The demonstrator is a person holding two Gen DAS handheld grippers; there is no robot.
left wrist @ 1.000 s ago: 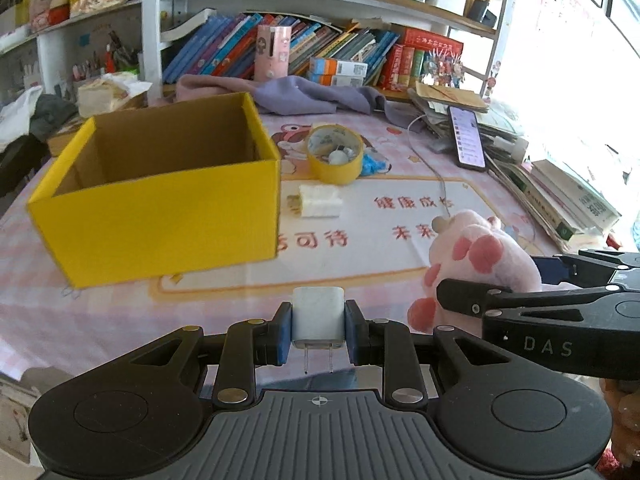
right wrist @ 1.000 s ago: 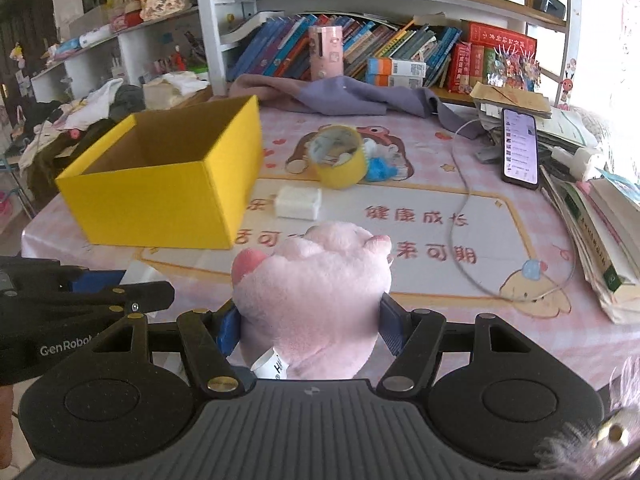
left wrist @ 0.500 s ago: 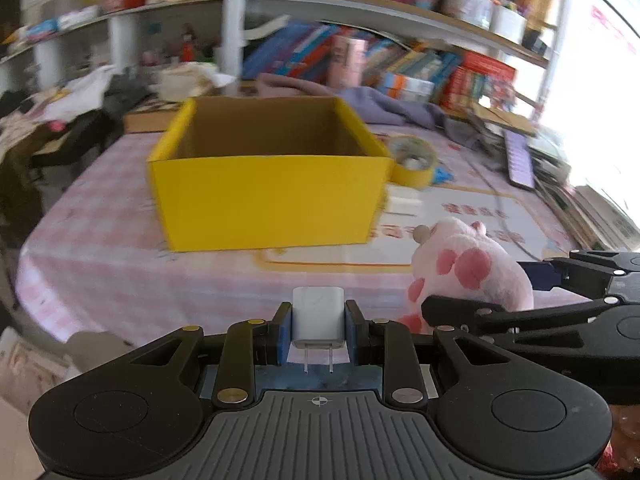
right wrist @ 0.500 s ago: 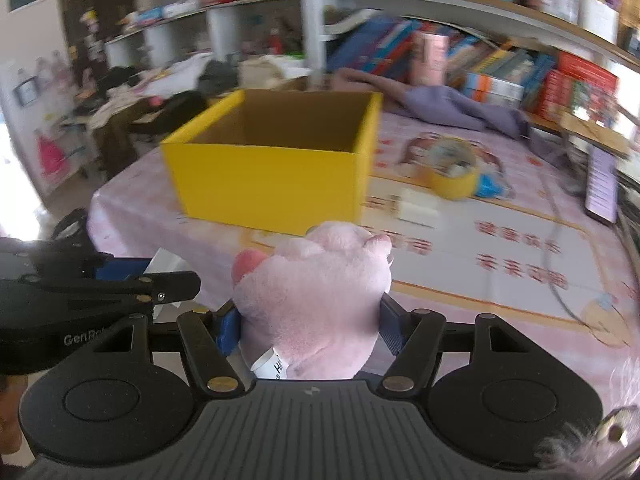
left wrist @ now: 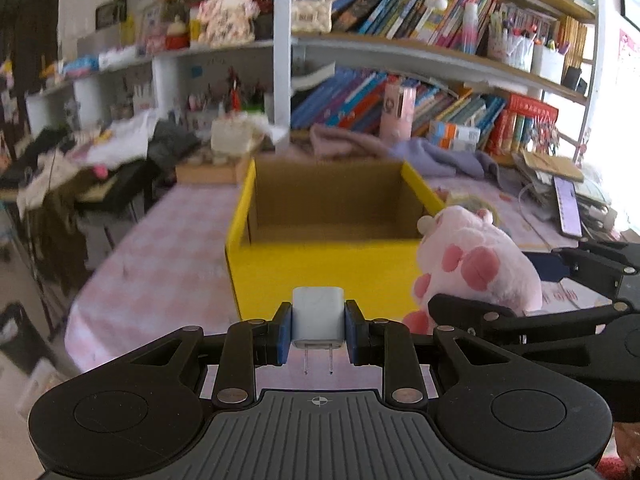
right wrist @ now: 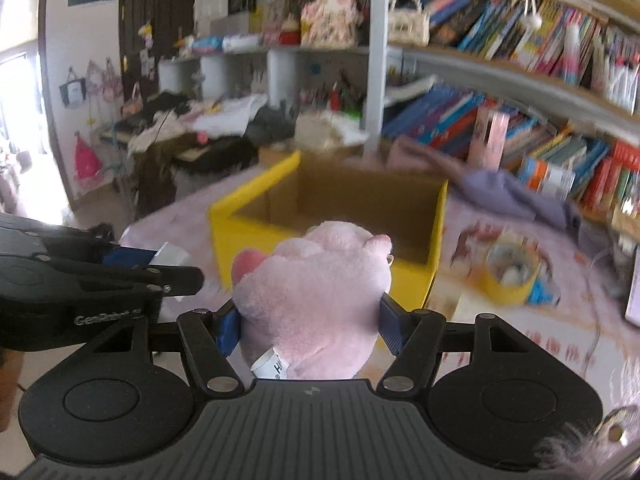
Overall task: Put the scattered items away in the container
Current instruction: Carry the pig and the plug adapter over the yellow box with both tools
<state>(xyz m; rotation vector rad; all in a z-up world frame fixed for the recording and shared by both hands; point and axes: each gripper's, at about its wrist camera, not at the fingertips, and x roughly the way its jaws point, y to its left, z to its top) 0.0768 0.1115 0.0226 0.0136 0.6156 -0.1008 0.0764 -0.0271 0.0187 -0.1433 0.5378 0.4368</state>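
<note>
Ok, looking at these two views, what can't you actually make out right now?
- Floor of the yellow box: left wrist view, hidden by its near wall; right wrist view, hidden by the plush toy.
- Contents of the tape roll: right wrist view, motion blur.
- Charger held in the left tool: in the right wrist view, only a corner shows.
- Phone screen: too small.
- Plush tag text: cut off.

The table [left wrist: 160,264] wears a pink checked cloth and fills the middle of both views. A yellow box [left wrist: 336,268] sits on it at centre frame, open top showing brown card inside. Right of the box in the right wrist view lie a tape roll [right wrist: 510,276] (blurred) and a printed mat [right wrist: 560,344]. A purple cloth [left wrist: 440,156] is heaped behind the box, and a phone [left wrist: 568,208] lies at the right edge.
</note>
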